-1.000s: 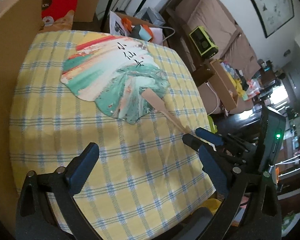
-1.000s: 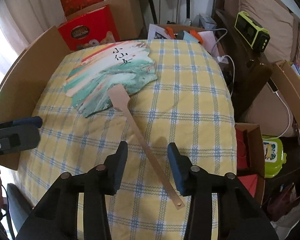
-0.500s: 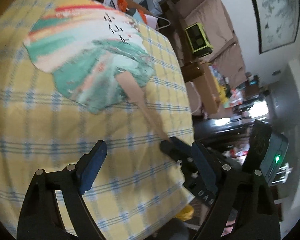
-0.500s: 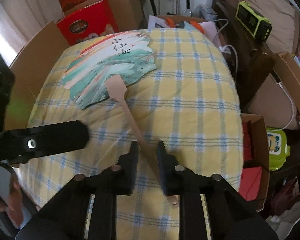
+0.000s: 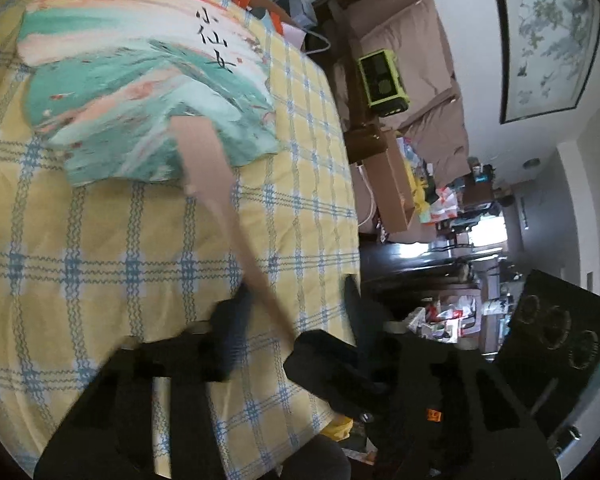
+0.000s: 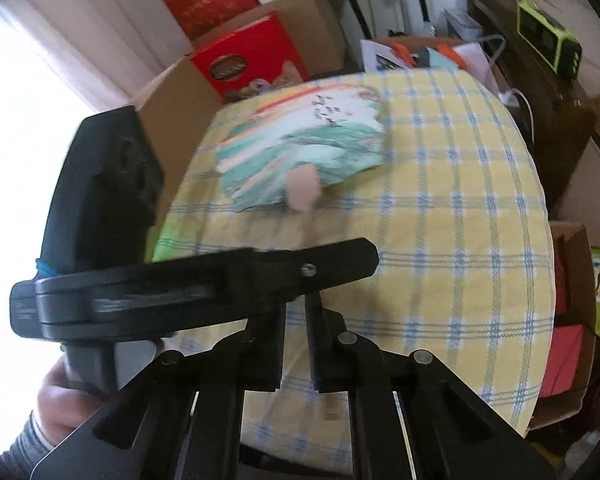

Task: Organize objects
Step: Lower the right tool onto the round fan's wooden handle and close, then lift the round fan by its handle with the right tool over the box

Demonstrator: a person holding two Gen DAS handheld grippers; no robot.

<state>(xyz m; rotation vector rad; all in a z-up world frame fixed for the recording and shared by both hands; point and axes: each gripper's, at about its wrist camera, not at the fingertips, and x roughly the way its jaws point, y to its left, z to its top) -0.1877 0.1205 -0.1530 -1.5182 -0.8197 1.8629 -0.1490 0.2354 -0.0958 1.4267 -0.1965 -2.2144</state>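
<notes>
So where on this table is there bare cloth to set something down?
Free: the checked tablecloth right of the fan, out to its far and right edges. Crowded: the near edge, where the left gripper and right gripper meet over the fan's handle.

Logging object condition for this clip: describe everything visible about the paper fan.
The fan is a flat paper leaf with a wavy edge, painted in teal, white, pink and red bands with black brush characters, on a long, thin, pale wooden handle. The leaf lies on the yellow checked tablecloth. The right tongs are shut on the handle; the left tongs are closing around it.
</notes>
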